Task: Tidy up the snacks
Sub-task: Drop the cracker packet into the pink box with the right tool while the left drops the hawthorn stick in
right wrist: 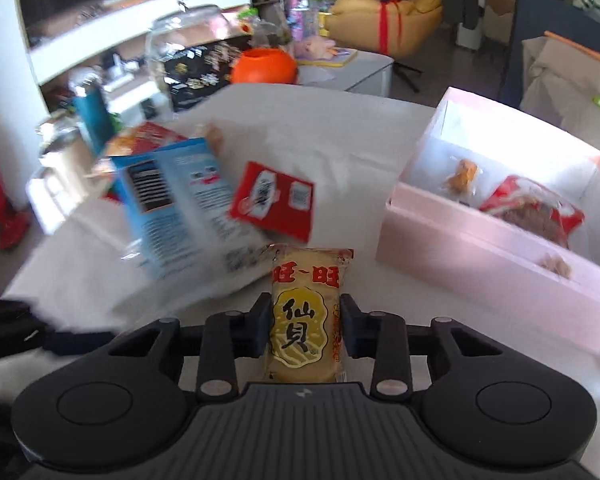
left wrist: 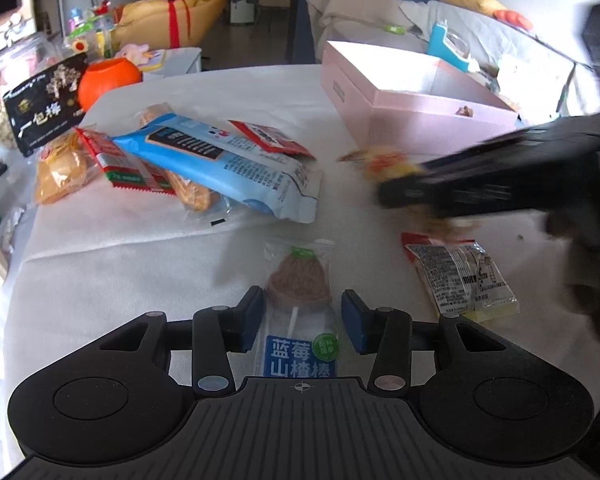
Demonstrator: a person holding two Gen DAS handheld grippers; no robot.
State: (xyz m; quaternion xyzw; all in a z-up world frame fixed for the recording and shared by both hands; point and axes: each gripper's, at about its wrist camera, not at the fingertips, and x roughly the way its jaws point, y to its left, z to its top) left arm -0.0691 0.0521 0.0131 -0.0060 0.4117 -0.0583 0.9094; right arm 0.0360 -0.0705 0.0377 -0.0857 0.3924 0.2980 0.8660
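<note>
A clear lollipop packet (left wrist: 300,300) with a blue label lies on the white table between the fingers of my left gripper (left wrist: 302,320). The blue pads stand just off its sides, so the gripper is open. My right gripper (right wrist: 305,328) is shut on a yellow rice-cracker packet (right wrist: 306,316), held upright above the table. In the left wrist view the right gripper (left wrist: 396,188) shows as a blurred dark shape with the yellow packet (left wrist: 384,164) at its tip. The open pink box (right wrist: 480,248) stands to its right, with a red packet (right wrist: 536,212) and a small orange snack (right wrist: 462,174) inside.
A pile of snacks lies at the left: a long blue packet (left wrist: 228,160), red packets (left wrist: 272,138) and bread in clear wrap (left wrist: 60,172). A small packet with a printed label (left wrist: 460,276) lies at the front right. A black bag (left wrist: 44,108) and an orange container (left wrist: 108,80) stand at the far left edge.
</note>
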